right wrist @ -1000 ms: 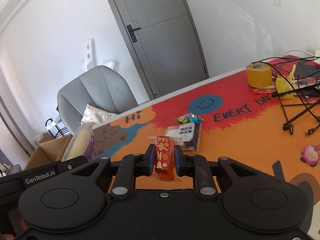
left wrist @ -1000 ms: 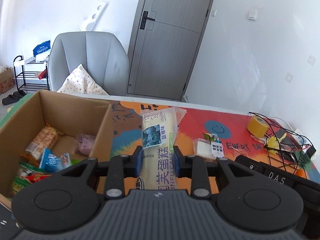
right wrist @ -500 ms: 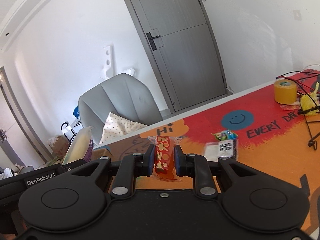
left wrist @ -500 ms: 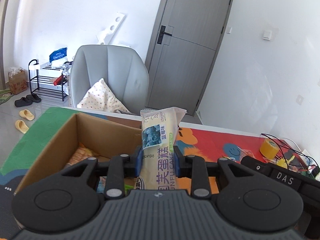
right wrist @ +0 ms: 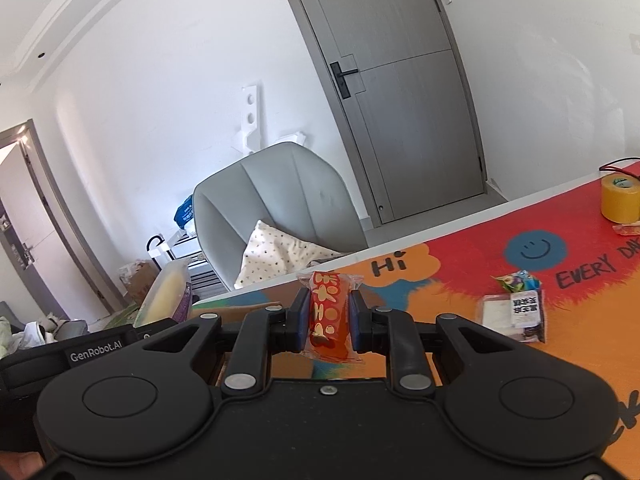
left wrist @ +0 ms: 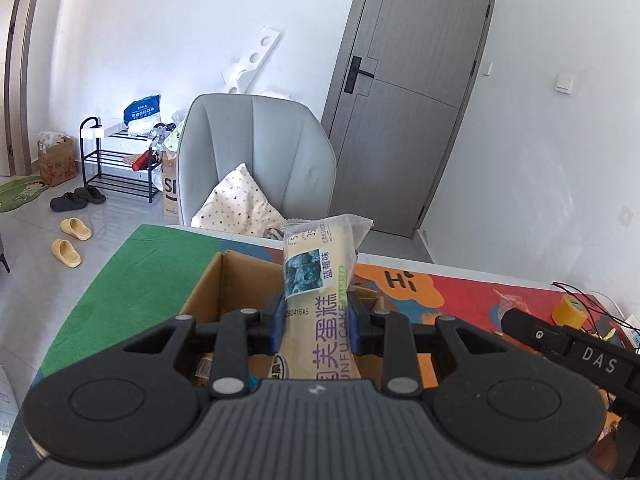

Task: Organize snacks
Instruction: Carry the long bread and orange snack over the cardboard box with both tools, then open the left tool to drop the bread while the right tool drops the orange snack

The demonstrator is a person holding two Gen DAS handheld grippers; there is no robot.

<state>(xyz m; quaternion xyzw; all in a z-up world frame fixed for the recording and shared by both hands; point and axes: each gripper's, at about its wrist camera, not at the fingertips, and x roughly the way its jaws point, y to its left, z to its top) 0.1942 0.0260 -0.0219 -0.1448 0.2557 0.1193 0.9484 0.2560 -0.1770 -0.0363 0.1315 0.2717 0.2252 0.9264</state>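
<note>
Cardboard box [left wrist: 208, 292] sits on the colourful table mat [right wrist: 460, 280], directly below the left gripper [left wrist: 316, 320], which pinches a long cake packet [left wrist: 316, 300] (blueberry label). Right gripper [right wrist: 329, 318] clamps a small red snack pack [right wrist: 329, 312] above the mat.

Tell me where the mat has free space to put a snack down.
Free: the green mat left of the cardboard box, and the orange area between "Hi" and the loose packets. Crowded: near the tape roll and cables.
</note>
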